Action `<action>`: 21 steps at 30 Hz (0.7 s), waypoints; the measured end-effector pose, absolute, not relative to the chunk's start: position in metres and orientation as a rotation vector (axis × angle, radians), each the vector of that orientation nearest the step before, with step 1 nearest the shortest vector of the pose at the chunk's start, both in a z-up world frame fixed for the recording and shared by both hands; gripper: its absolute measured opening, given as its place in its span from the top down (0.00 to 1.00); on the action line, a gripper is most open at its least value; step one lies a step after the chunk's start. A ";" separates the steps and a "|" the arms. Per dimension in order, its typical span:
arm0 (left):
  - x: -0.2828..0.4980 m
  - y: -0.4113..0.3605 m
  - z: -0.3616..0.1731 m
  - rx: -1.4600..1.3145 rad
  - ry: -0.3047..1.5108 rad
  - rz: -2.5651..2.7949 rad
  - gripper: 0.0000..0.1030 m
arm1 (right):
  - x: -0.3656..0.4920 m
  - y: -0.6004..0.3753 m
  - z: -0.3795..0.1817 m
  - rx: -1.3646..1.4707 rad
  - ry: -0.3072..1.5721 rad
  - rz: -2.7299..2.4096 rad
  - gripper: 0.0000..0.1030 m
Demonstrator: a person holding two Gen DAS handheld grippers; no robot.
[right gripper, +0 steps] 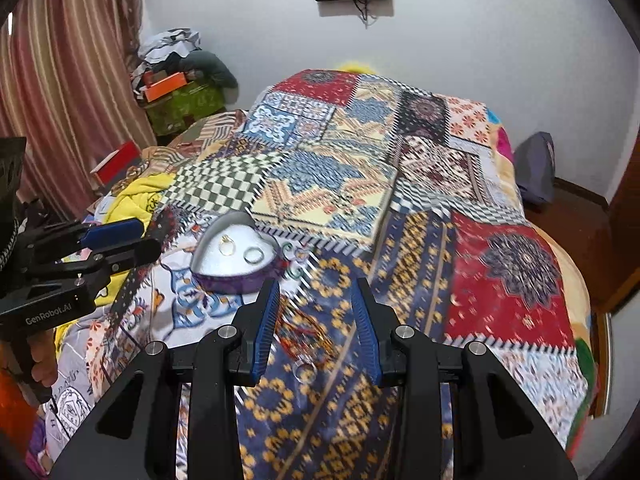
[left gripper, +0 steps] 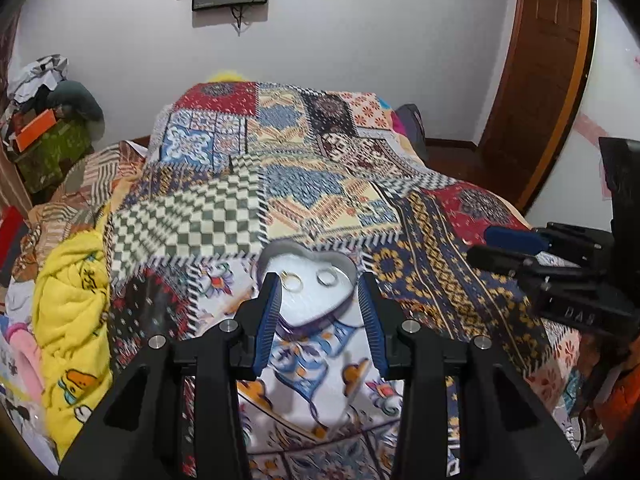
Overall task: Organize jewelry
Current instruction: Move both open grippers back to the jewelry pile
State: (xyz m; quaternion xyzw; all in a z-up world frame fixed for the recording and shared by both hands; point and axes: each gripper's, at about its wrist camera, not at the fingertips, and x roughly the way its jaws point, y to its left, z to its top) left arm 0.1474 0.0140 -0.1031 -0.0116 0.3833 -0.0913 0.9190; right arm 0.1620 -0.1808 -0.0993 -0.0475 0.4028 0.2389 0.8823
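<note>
A heart-shaped tin (left gripper: 352, 276) (right gripper: 200, 258) lies open on the patchwork quilt. In it lie a gold ring (left gripper: 293, 281) (right gripper: 226, 246) and a silver ring (left gripper: 327, 277) (right gripper: 254, 255). My left gripper (left gripper: 320, 278) is open and empty, just above the tin's near side. My right gripper (right gripper: 316, 284) is open and empty, to the right of the tin. Between its fingers, on the quilt, lie a tangle of thin red-gold bangles (right gripper: 306, 338) and a clear ring (right gripper: 305, 372). A small green curled piece (right gripper: 294, 258) lies by the tin.
The quilt (left gripper: 312, 184) (right gripper: 500, 280) covers the whole bed. Yellow clothes (left gripper: 72, 304) are heaped at the left edge. Boxes and clutter (right gripper: 180, 92) stand in the far left corner. A wooden door (left gripper: 540, 80) is at right.
</note>
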 end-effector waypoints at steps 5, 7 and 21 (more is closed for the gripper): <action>0.141 0.004 -0.117 -0.045 0.837 -0.207 0.62 | 0.155 -0.194 -0.116 -0.091 0.893 0.494 0.67; 0.139 0.000 -0.124 -0.049 0.854 -0.209 0.62 | 0.154 -0.195 -0.127 -0.087 0.932 0.501 0.67; 0.130 -0.016 -0.169 -0.056 0.956 -0.221 0.62 | 0.157 -0.177 -0.176 -0.084 1.043 0.552 0.67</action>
